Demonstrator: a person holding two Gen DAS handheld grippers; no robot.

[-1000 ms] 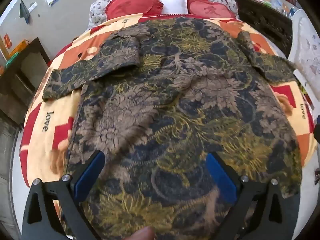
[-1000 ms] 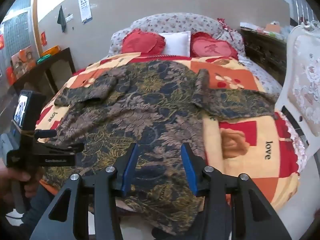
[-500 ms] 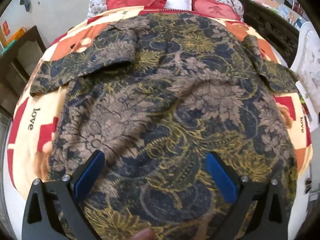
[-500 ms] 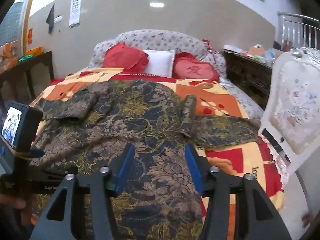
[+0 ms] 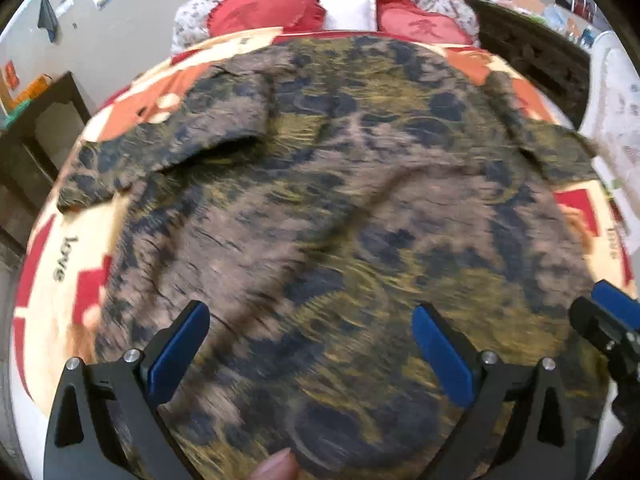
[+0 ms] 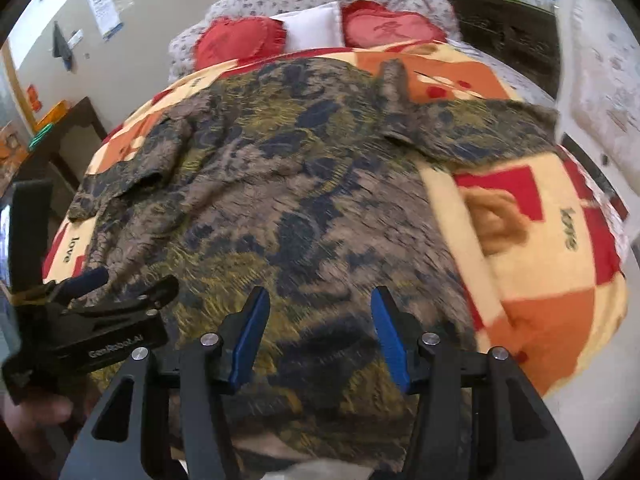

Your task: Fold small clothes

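Both grippers (image 5: 310,342) (image 6: 318,326) gaping, empty — above shirt (image 5: 340,200).

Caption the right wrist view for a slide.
Open right gripper above a floral garment spread on the bed.

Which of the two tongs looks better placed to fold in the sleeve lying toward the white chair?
Probably the right tongs: they hang open over the shirt on that sleeve's side. The left tongs sit nearer the other sleeve.

Brown, gold and navy floral garment (image 5: 340,200) over a red, orange and cream patchwork blanket (image 6: 560,280); red heart cushions (image 6: 240,38) beyond the garment.
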